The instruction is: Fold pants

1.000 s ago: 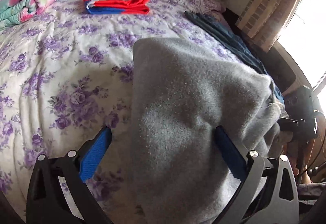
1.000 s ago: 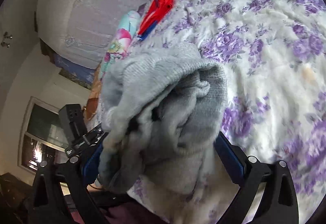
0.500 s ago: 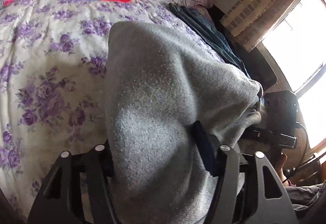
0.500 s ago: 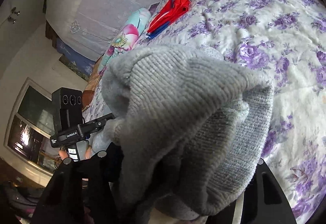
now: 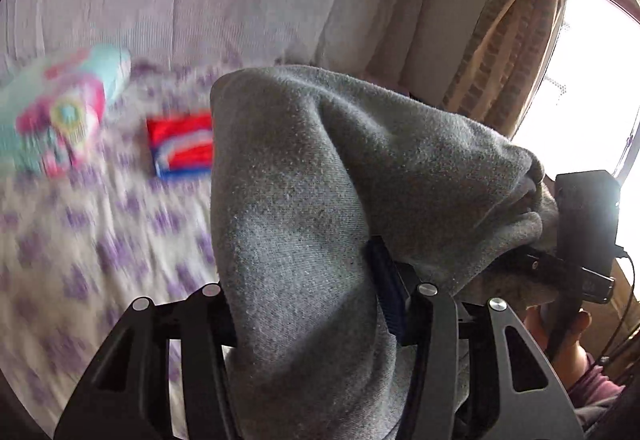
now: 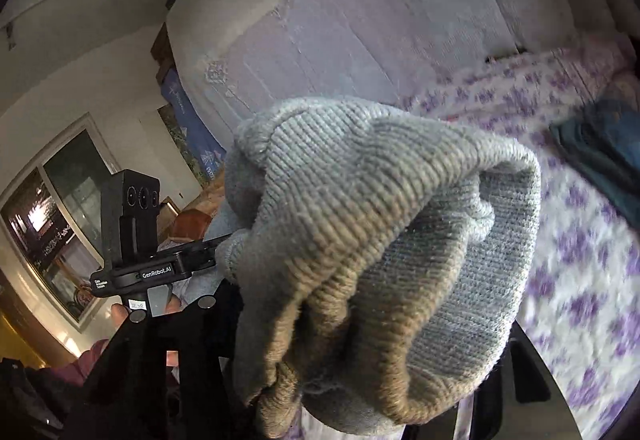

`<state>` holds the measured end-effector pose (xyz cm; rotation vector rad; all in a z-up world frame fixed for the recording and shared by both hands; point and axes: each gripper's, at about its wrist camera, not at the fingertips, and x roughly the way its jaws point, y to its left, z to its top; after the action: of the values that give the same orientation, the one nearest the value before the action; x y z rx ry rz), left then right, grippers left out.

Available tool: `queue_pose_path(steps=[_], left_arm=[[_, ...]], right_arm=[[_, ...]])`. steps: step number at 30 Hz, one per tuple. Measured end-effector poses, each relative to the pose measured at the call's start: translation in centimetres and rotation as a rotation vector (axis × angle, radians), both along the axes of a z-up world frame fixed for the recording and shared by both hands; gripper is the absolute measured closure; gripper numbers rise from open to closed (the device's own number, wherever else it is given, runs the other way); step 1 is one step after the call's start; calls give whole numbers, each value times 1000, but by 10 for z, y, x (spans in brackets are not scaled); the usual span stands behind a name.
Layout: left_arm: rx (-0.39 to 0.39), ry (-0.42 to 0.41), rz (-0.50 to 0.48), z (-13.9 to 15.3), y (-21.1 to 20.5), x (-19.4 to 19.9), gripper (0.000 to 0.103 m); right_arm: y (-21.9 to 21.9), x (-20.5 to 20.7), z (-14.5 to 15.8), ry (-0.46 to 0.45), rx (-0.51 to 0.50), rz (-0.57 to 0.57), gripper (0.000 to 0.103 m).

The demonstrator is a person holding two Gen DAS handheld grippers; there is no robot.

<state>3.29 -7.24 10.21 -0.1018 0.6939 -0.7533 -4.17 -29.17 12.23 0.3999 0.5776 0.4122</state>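
Left gripper (image 5: pixel 308 304) clamps a thick fold of the grey pants (image 5: pixel 320 199), its black fingers (image 5: pixel 432 324) pressed into the fleece on both sides, with a blue pad showing at the right one. Held above the bed (image 5: pixel 80 260), the pants stretch right toward the other handheld unit, where a black camera block (image 5: pixel 586 215) stands before a bright window (image 5: pixel 592 79) and a striped curtain (image 5: pixel 508 39).

Right gripper (image 6: pixel 360 328) is closed on the ribbed cuff end of the same pants (image 6: pixel 380 220), the bunched knit filling the space between its fingers and hiding their tips. At left in the right wrist view, the left unit's bar (image 6: pixel 148 274) reads "GenRobot.AI" in white.

Far on the floral purple bedspread lie a folded red and blue garment (image 5: pixel 184 145), a flowered pillow (image 5: pixel 60 119) and a dark teal garment (image 6: pixel 600 155); motion blur softens the bedspread.
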Motion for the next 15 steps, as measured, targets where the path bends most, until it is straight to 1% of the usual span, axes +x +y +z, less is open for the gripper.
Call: queue_pose_path(steps=[2, 3, 4, 6, 7, 9, 10, 12, 14, 15], left_arm=[[-3, -66, 19, 27, 0, 16, 53], [-10, -99, 38, 41, 1, 30, 52], [-8, -125, 56, 49, 1, 44, 52], [-12, -153, 99, 55, 1, 72, 51], [-9, -165, 120, 54, -1, 90, 51], [10, -177, 156, 46, -4, 123, 50], [16, -170, 168, 40, -5, 142, 51], [18, -131, 185, 20, -9, 187, 51], [23, -88, 192, -7, -16, 230, 51], [27, -74, 194, -16, -18, 248, 51]], right_arm=[[2, 25, 30, -64, -32, -21, 47], [1, 34, 41, -84, -47, -34, 47], [2, 50, 50, -109, -70, -52, 47], [5, 81, 60, -144, -105, -84, 47], [8, 101, 61, -166, -140, -105, 47], [10, 141, 54, -182, -176, -125, 47], [10, 159, 48, -178, -186, -132, 47], [7, 198, 29, -160, -198, -139, 47], [1, 233, 10, -134, -196, -148, 47], [-3, 254, -3, -120, -202, -156, 47]])
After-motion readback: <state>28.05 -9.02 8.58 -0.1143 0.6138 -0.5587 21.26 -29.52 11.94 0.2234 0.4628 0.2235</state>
